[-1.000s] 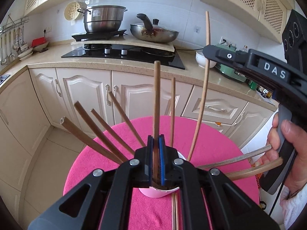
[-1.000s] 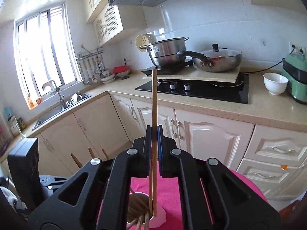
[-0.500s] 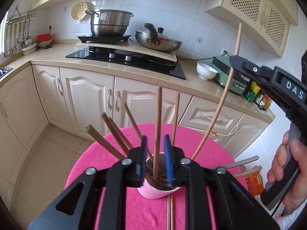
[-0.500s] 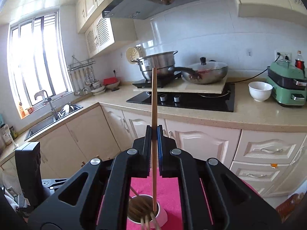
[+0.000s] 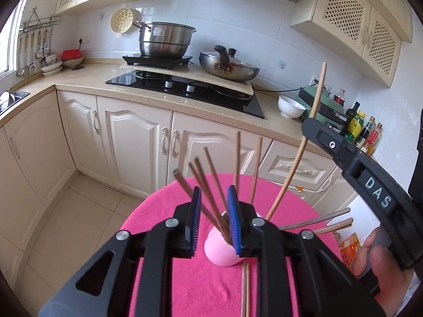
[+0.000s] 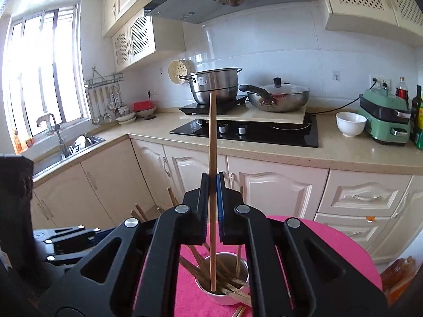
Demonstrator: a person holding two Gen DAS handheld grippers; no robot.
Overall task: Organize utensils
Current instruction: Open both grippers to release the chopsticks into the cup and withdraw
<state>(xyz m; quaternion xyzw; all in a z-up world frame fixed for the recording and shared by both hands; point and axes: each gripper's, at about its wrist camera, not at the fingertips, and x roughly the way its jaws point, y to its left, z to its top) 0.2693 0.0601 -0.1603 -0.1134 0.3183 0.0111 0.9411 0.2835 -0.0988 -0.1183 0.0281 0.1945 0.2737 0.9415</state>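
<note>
A pink cup [image 5: 220, 249] stands on the pink-covered round table [image 5: 185, 277] and holds several wooden chopsticks [image 5: 210, 185]. My left gripper [image 5: 213, 223] is open just above and behind the cup, holding nothing. My right gripper [image 6: 212, 206] is shut on a light wooden chopstick [image 6: 212, 142] held upright, its lower tip inside the cup [image 6: 224, 294]. That chopstick also shows in the left wrist view [image 5: 298, 155], gripped by the right gripper [image 5: 308, 124]. A pair of chopsticks [image 5: 245, 288] lies on the cloth in front of the cup.
Kitchen counter [image 5: 148, 93] with hob, steel pot [image 5: 165, 39] and wok [image 5: 228, 66] stands behind the table. A white bowl [image 5: 290, 105] and bottles [image 5: 362, 129] sit at its right. Metal and wooden utensils [image 5: 327, 222] lie at the table's right edge.
My left gripper has opened, let go of its chopstick into the cup, and drawn back and up. My right gripper has lowered its chopstick so the tip is in the cup.
</note>
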